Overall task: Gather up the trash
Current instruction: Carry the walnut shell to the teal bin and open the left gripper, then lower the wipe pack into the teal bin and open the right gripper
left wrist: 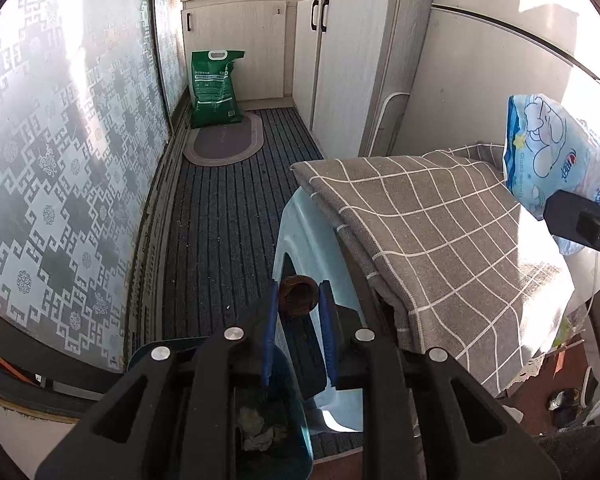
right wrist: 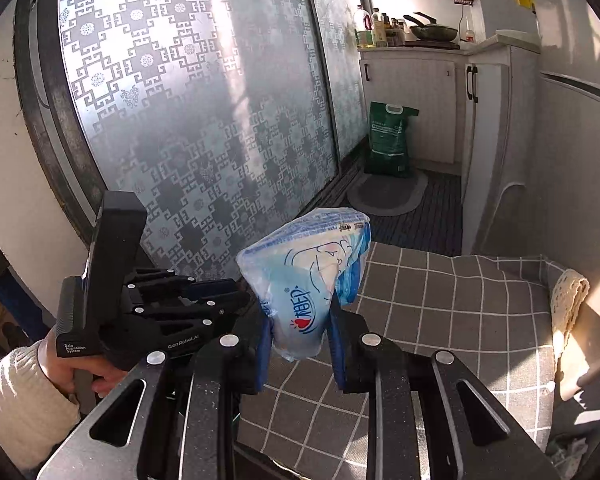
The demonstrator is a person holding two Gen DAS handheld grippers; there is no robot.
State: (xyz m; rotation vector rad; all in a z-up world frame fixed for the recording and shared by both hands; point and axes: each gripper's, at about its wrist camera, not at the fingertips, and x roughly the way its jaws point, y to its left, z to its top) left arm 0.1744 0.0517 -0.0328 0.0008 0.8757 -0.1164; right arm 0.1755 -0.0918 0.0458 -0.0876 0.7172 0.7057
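Your right gripper (right wrist: 300, 344): matt black plastic, bright metal pins, blue pads (right wrist: 265, 344) pinching glossy crinkled plastic tissue pack (right wrist: 304, 280). Your left gripper (left wrist: 298, 312): same finish, squeezing rough brown round piece (left wrist: 298, 294), material unclear. Below it, translucent blue plastic dustpan (left wrist: 276, 412) holding crumpled paper. Checked tablecloth (left wrist: 432, 236): woven grey cloth, matt. Stool (left wrist: 300, 232): smooth pale plastic. Floor mat (left wrist: 228, 220): ribbed, coarse. Sliding door (right wrist: 204, 112): frosted patterned glass.

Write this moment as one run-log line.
left gripper: shut on brown scrap | right gripper: shut on tissue pack
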